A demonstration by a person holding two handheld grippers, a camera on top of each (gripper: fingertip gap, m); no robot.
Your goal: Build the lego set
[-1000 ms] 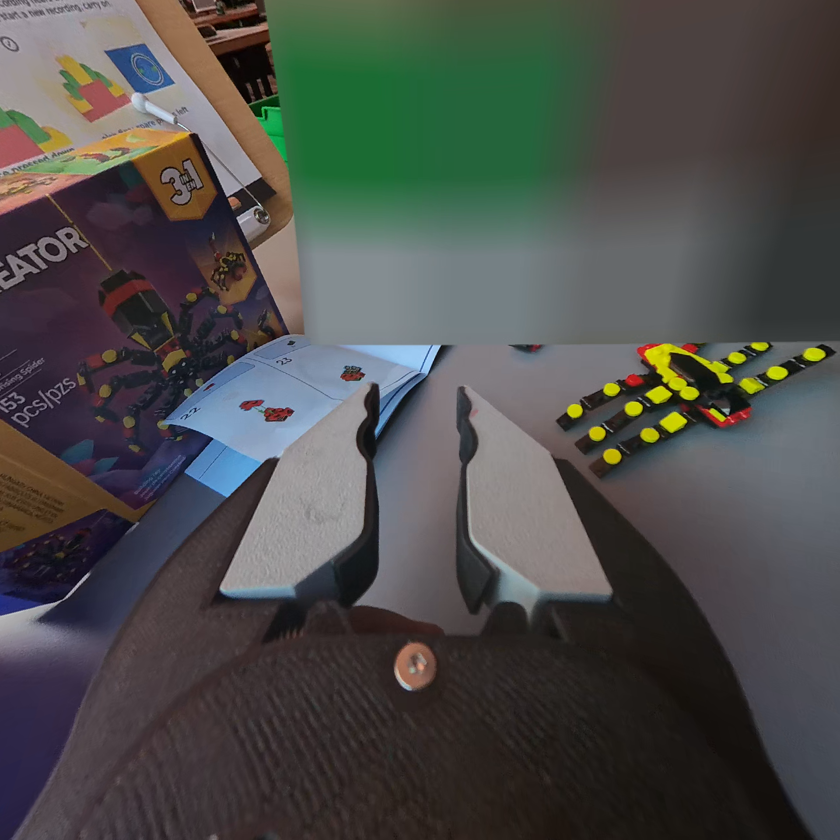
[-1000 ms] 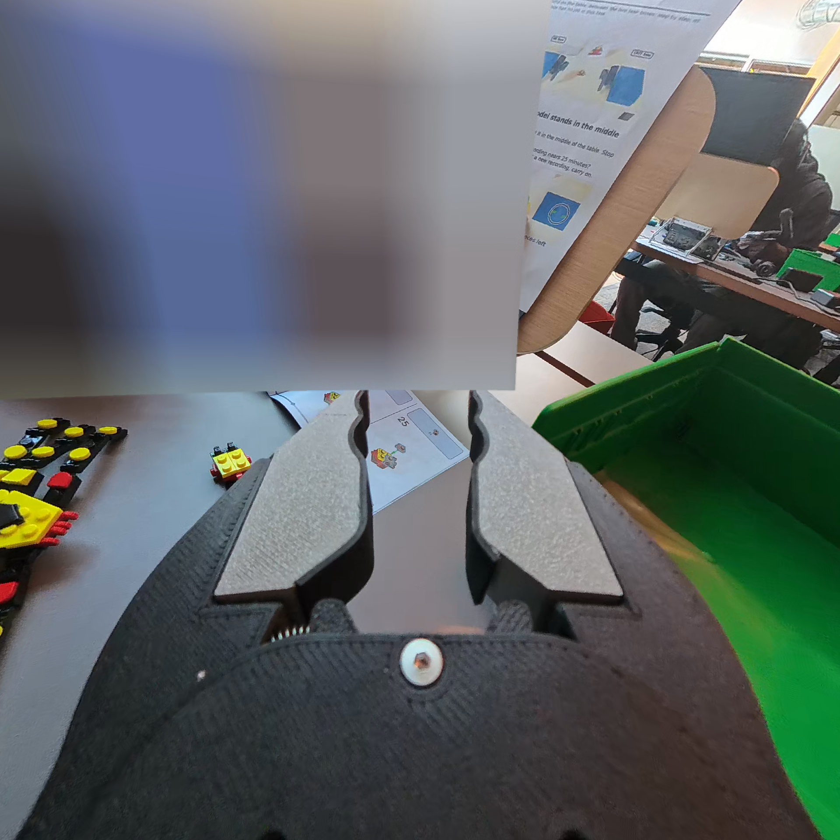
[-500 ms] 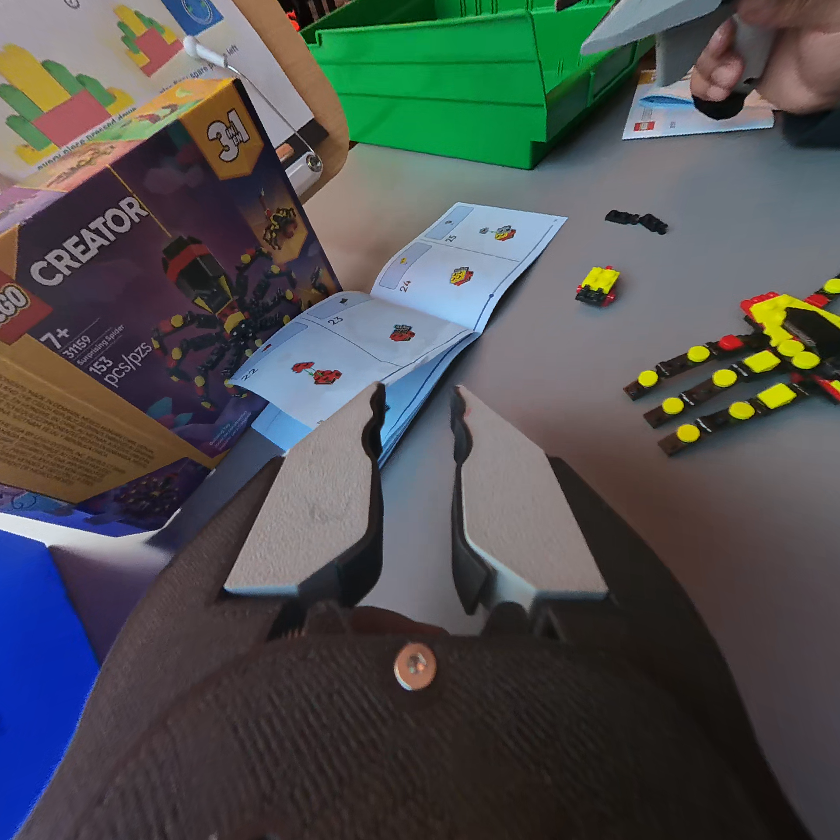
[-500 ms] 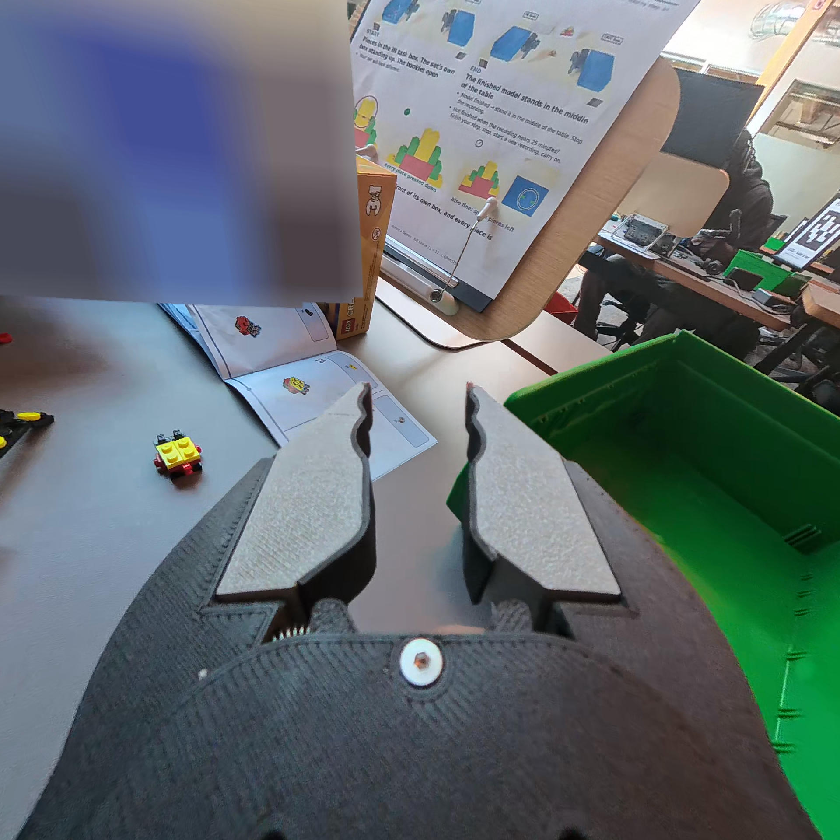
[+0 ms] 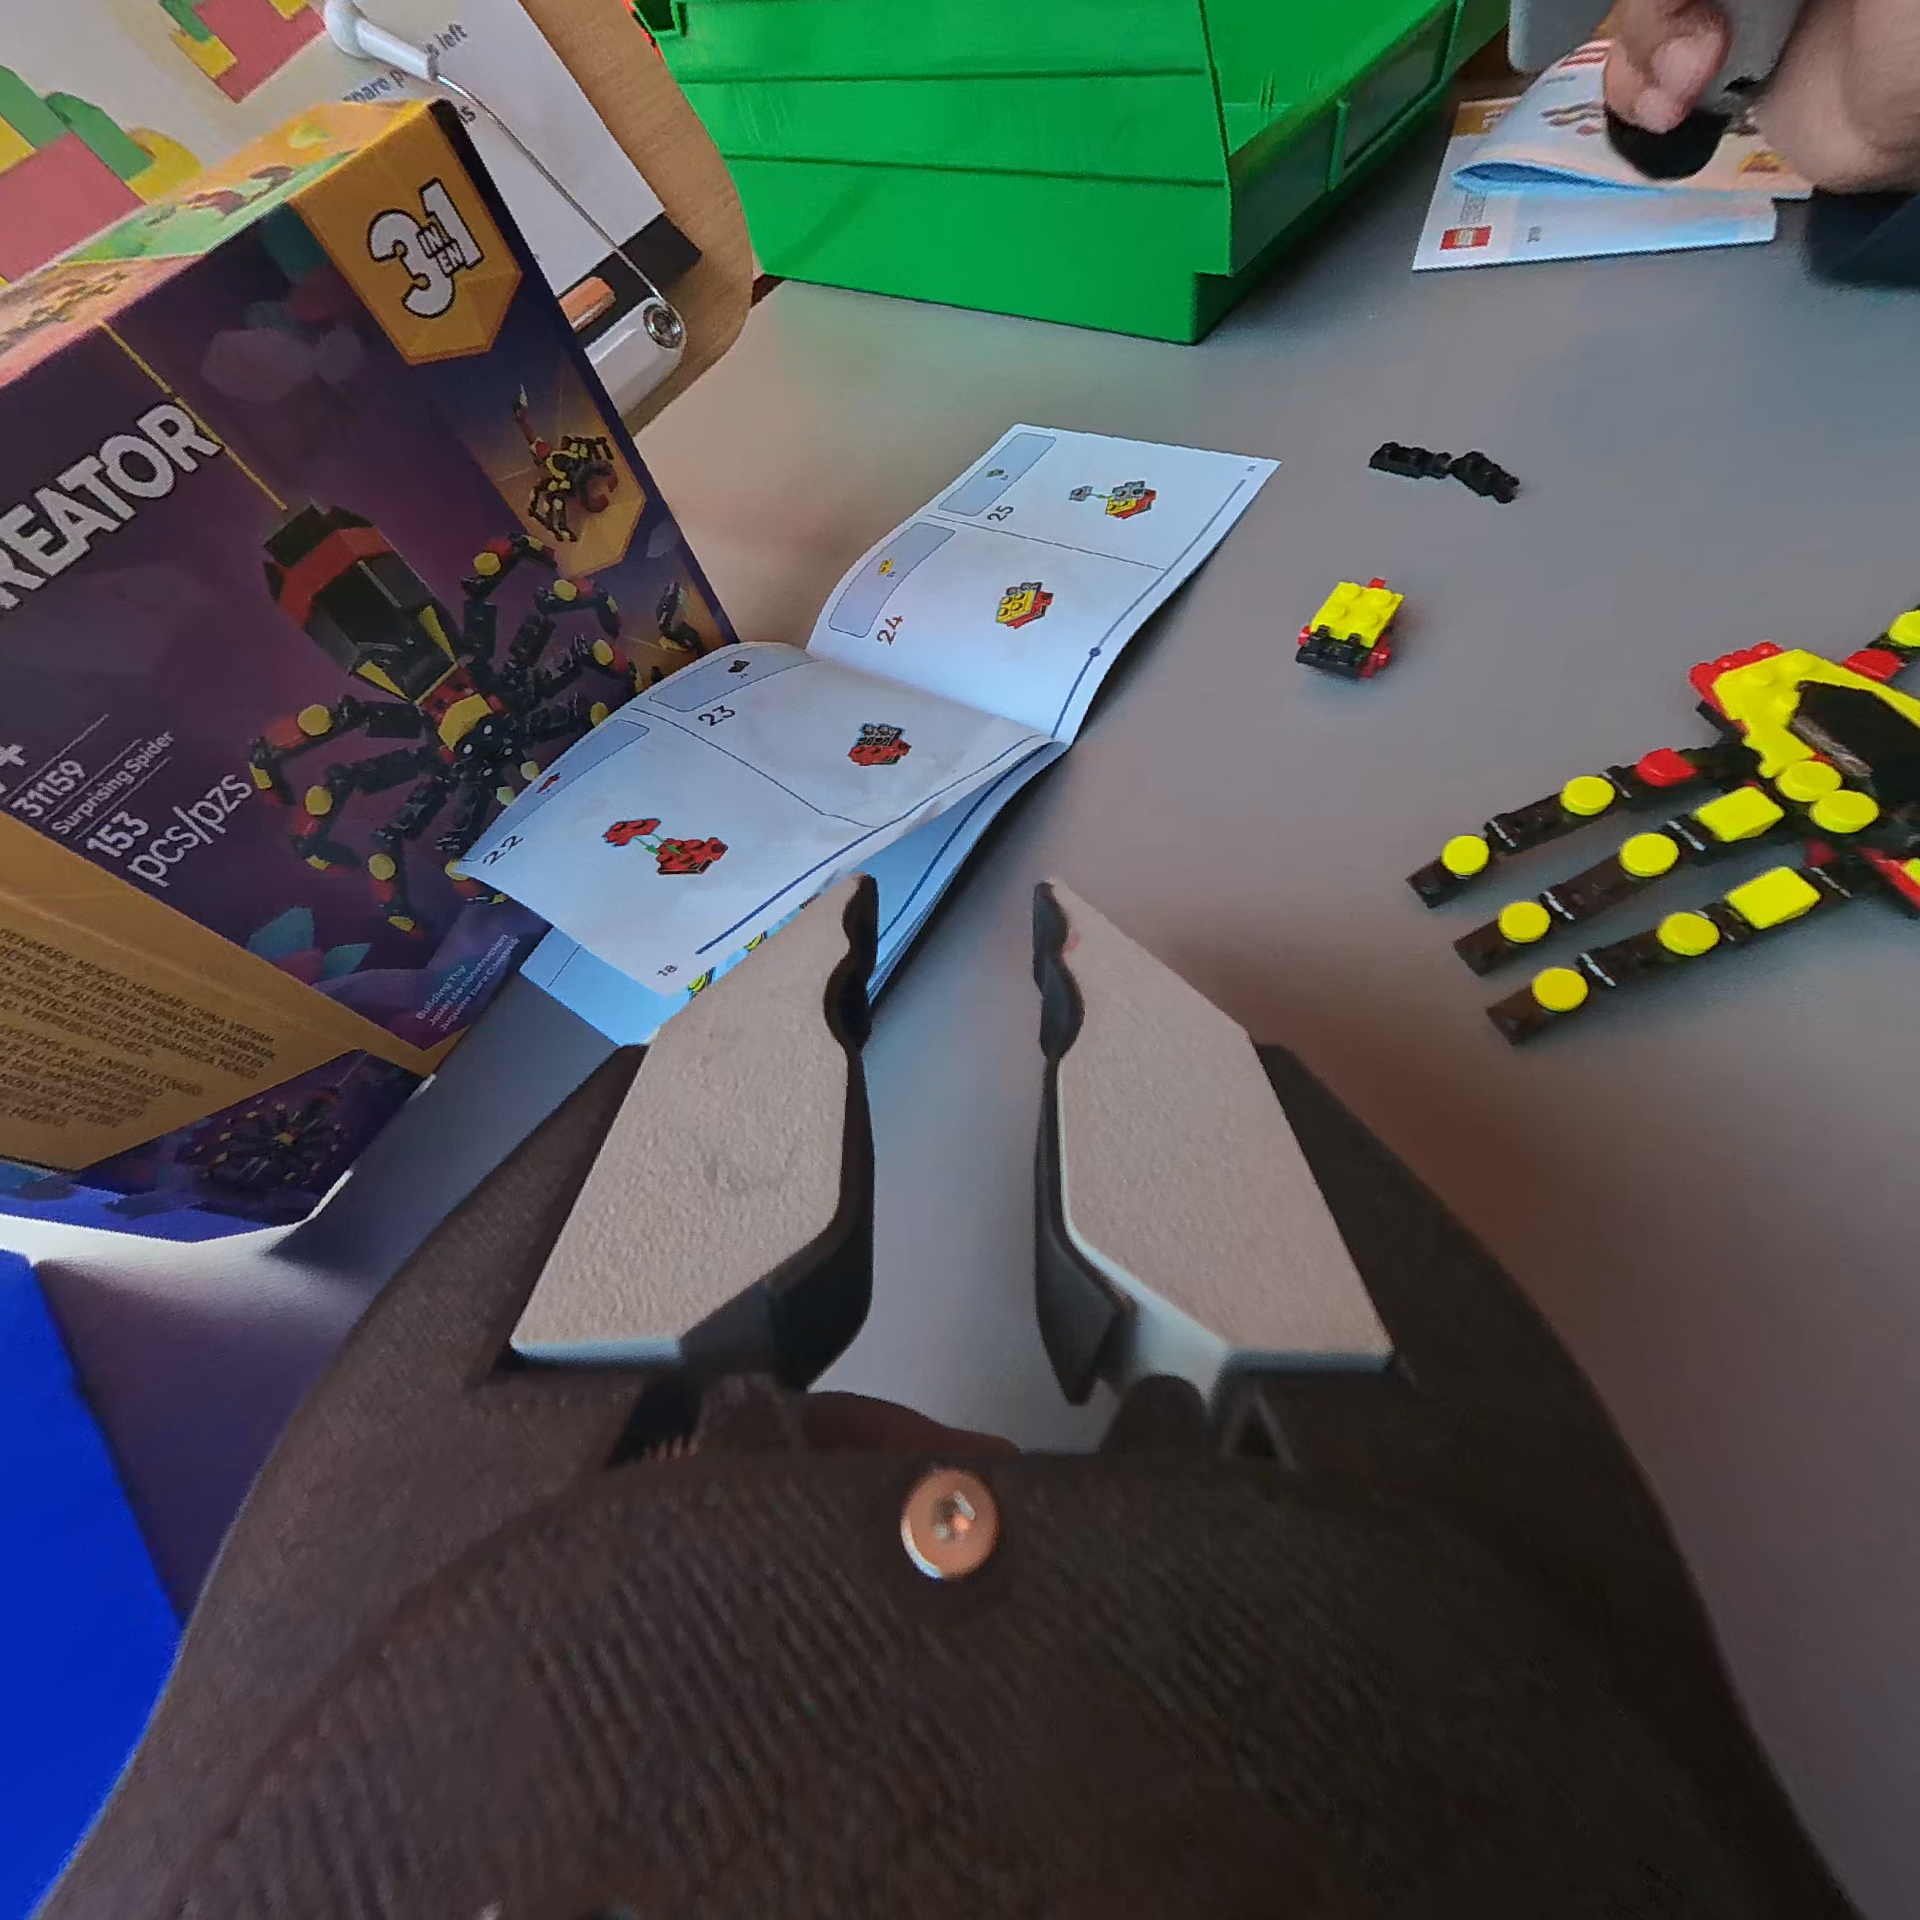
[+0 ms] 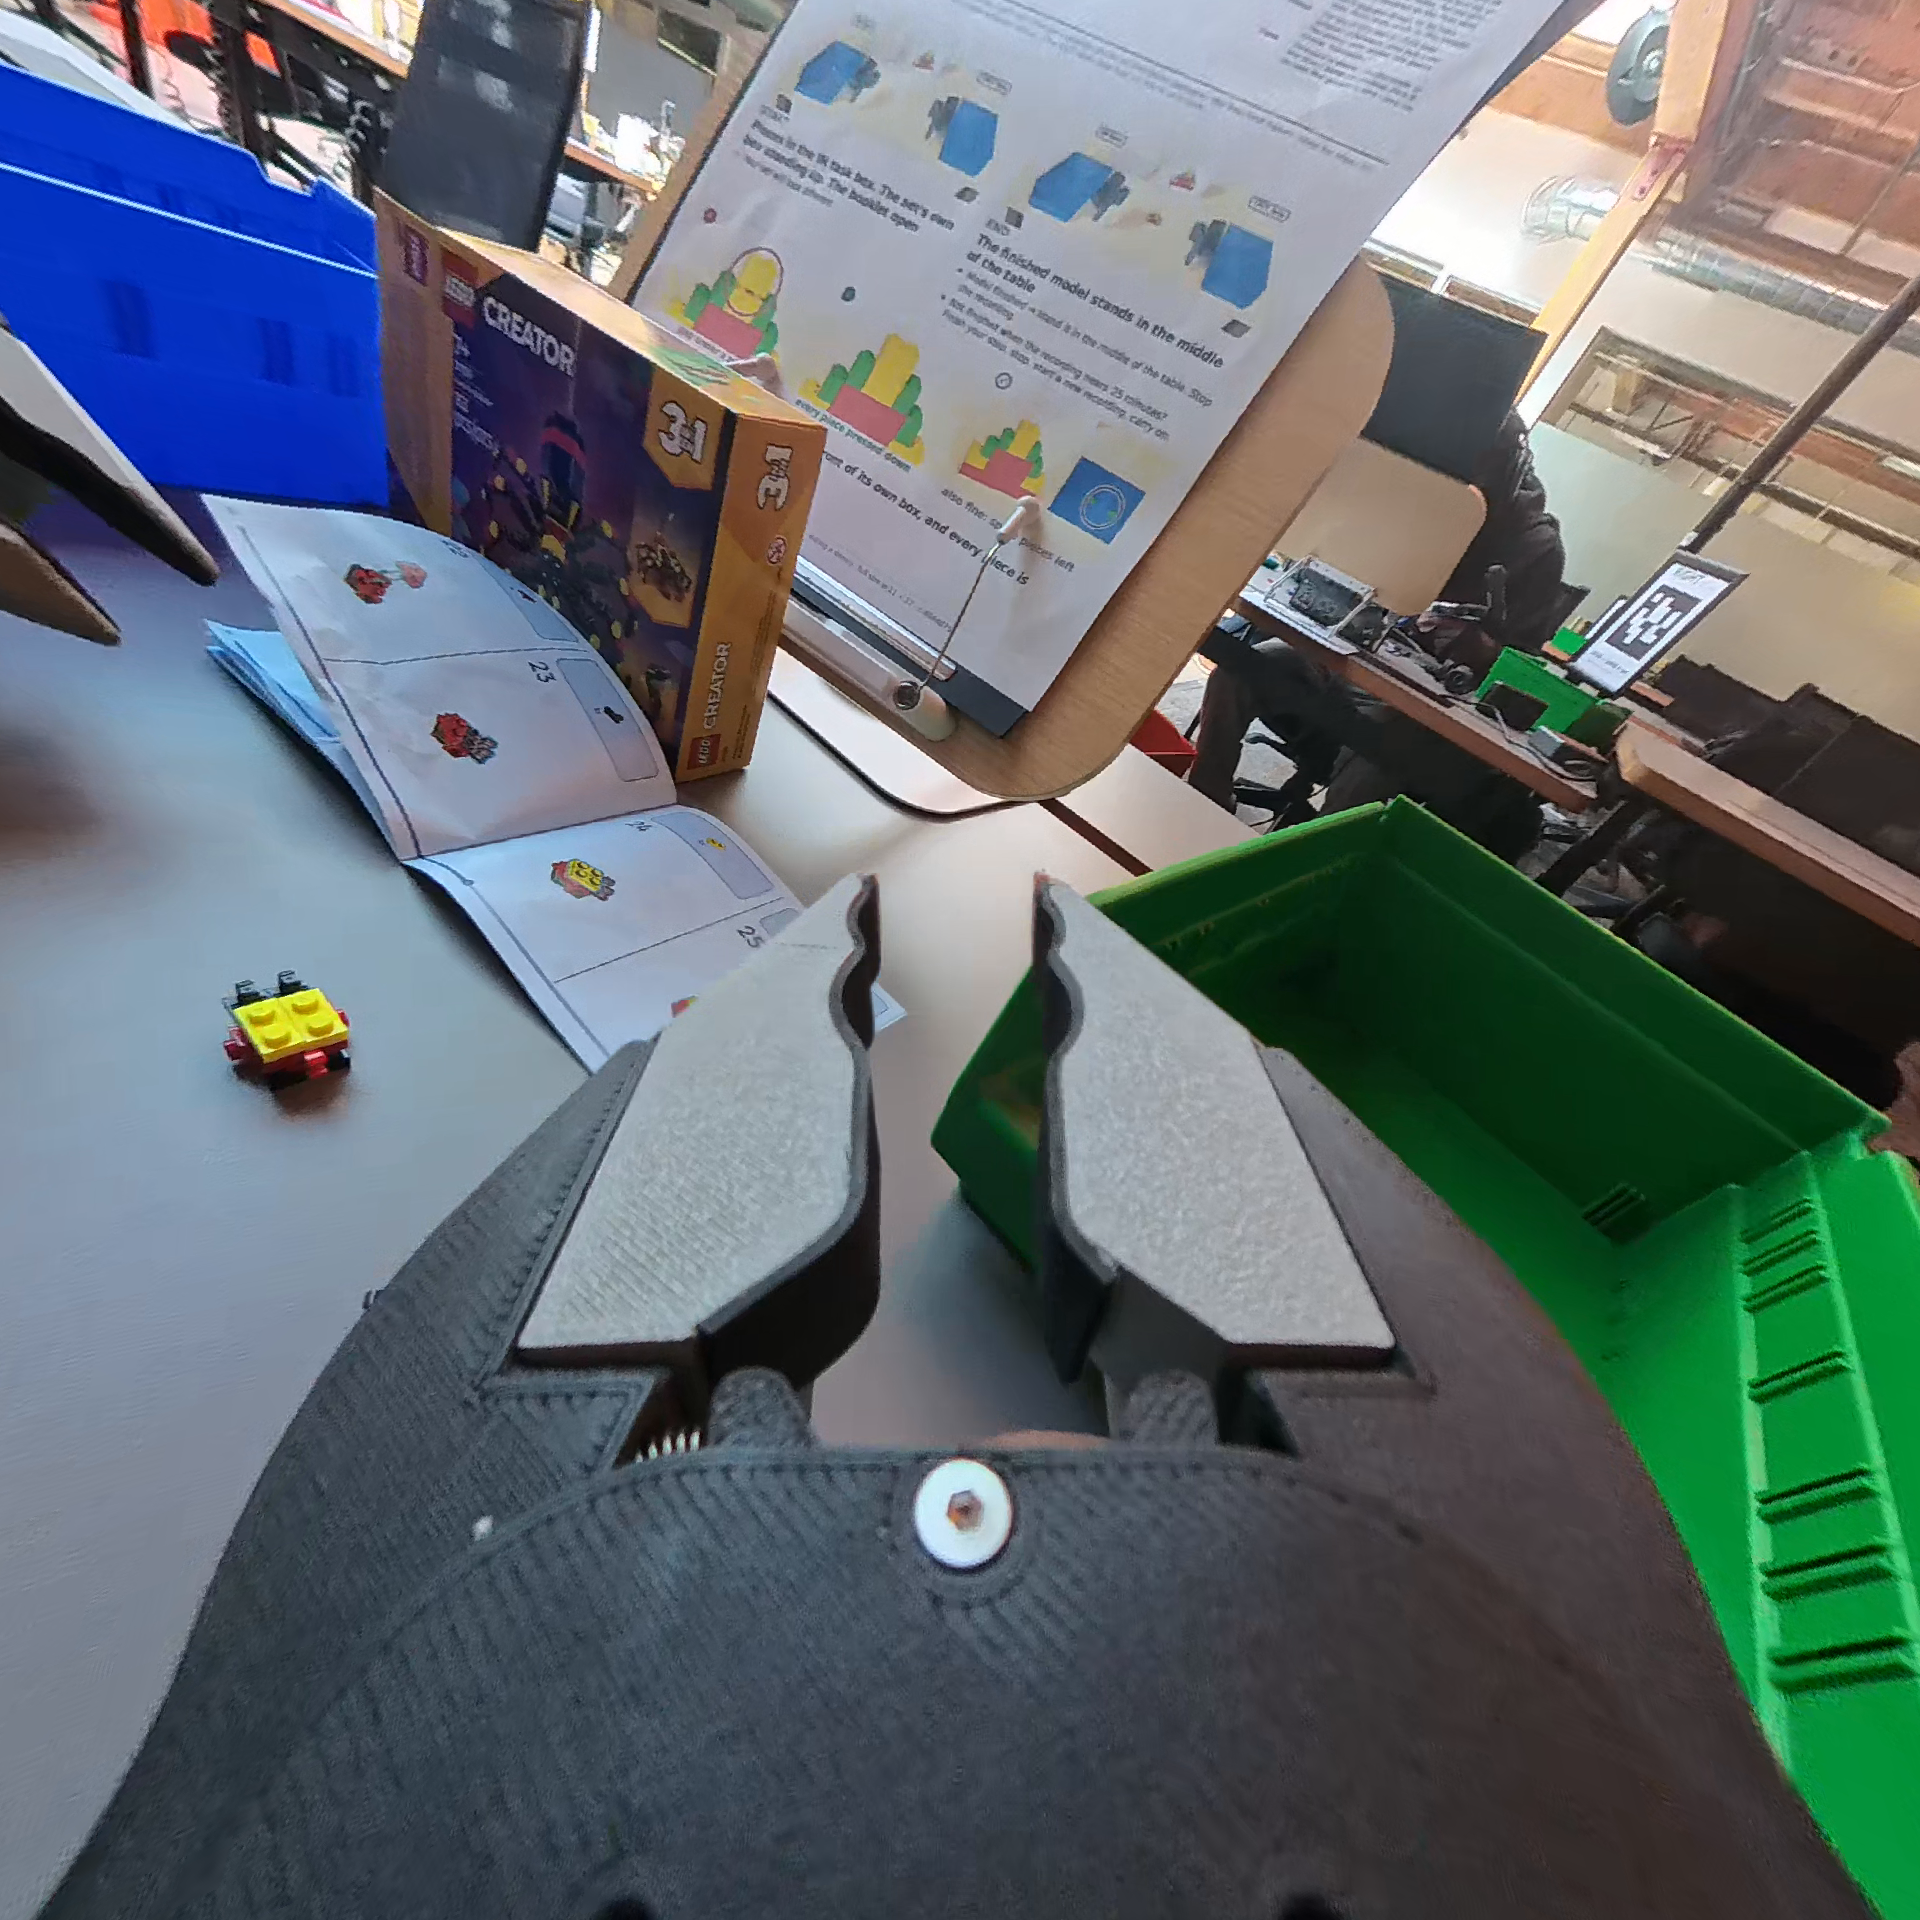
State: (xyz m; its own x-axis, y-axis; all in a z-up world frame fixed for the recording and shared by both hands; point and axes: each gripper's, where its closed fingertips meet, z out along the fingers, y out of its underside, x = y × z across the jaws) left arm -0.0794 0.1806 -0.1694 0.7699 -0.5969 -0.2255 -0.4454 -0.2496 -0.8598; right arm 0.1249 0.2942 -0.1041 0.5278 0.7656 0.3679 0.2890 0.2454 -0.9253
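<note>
My left gripper point(image 5: 951, 909) is open and empty above the grey table, just in front of the open instruction booklet point(image 5: 883, 707). A small yellow, red and black brick assembly point(image 5: 1349, 627) lies to its right; it also shows in the right wrist view point(image 6: 286, 1029). The partly built spider point(image 5: 1714, 831), with black legs and yellow studs, lies at the far right. Two joined black pieces point(image 5: 1444, 473) lie farther back. My right gripper point(image 6: 951, 909) is open and empty, between the booklet point(image 6: 499, 758) and the green bin point(image 6: 1455, 1060).
The set's box point(image 5: 260, 623) stands at the left, in front of a clipboard stand with a printed sheet point(image 6: 1039, 312). A blue bin point(image 6: 187, 301) is behind the box. A second booklet point(image 5: 1600, 197) lies at the back right under a hand point(image 5: 1766, 83). Some 25 cm of space lies between my two pairs of fingers. Measured from the fingertips, the partly built spider point(image 5: 1714, 831) is 12 cm or so from the left gripper and 20 cm from the right.
The left gripper has tilted down and now looks onto the table, booklet and spider. The right gripper has swung left and down from the green bin; the box and small assembly came into view.
</note>
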